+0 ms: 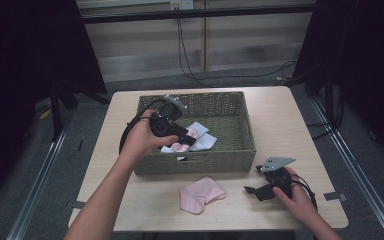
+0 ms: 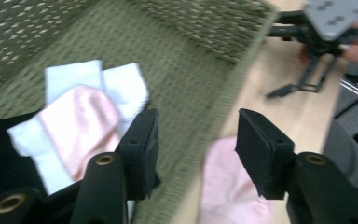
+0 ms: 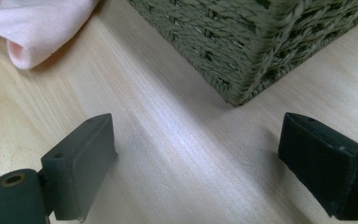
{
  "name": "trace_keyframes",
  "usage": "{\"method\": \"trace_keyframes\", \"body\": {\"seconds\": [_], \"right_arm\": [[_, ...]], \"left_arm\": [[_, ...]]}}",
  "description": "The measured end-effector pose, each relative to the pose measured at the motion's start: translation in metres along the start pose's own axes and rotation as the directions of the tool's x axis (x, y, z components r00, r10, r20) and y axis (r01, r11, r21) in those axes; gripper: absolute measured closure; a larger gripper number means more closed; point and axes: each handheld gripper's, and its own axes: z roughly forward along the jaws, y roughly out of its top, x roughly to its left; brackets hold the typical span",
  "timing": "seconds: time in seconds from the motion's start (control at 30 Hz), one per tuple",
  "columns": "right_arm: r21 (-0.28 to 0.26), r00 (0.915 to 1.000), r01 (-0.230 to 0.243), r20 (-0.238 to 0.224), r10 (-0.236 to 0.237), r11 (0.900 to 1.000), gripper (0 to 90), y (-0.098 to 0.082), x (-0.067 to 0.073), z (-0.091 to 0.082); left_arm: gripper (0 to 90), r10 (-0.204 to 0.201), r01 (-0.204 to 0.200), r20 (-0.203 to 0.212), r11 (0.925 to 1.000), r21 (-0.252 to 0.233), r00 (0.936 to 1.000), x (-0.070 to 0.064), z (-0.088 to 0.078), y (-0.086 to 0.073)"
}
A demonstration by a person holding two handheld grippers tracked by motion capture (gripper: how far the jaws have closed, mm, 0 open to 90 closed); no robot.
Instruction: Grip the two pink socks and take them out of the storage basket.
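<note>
A green woven basket stands mid-table with white socks and a pink sock inside. My left gripper hangs over the basket's front part, open with nothing between the pads. In the left gripper view that gripper sits just above the pink sock lying on white socks; a dark cloth lies beside them. Another pink sock lies on the table before the basket. My right gripper rests open on the table at the right, facing the basket corner, pads bare.
The wooden table has bare room right of and behind the basket. The loose pink sock lies left of the right gripper. Cables trail from both grippers. Dark curtains and metal rails flank the table.
</note>
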Motion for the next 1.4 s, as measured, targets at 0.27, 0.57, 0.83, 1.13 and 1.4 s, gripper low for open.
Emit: {"method": "trace_keyframes", "body": {"seconds": [0.27, 0.57, 0.83, 1.13, 1.4], "right_arm": [[0.000, 1.0000, 0.000, 0.000, 0.000, 1.000, 10.3, 0.000, 0.000, 0.000], [0.000, 1.0000, 0.000, 0.000, 0.000, 1.000, 10.3, 0.000, 0.000, 0.000], [0.000, 1.0000, 0.000, 0.000, 0.000, 1.000, 10.3, 0.000, 0.000, 0.000], [-0.001, 1.0000, 0.002, -0.001, -0.002, 1.000, 10.3, 0.000, 0.000, 0.000], [0.000, 1.0000, 0.000, 0.000, 0.000, 1.000, 10.3, 0.000, 0.000, 0.000]], "left_arm": [[41.6, -0.041, 0.041, -0.044, 0.9991, 0.007, 0.9982, 0.021, 0.015, 0.000], [41.2, -0.080, 0.081, -0.064, 0.9967, 0.011, 0.9948, 0.039, 0.032, 0.001], [40.3, -0.097, 0.100, -0.068, 0.9941, 0.043, 0.9930, 0.053, 0.050, -0.001], [38.5, -0.158, 0.163, -0.077, 0.9841, 0.069, 0.9844, 0.070, 0.074, -0.010], [38.8, -0.195, 0.203, -0.097, 0.9763, 0.075, 0.9759, 0.084, 0.084, -0.014]]}}
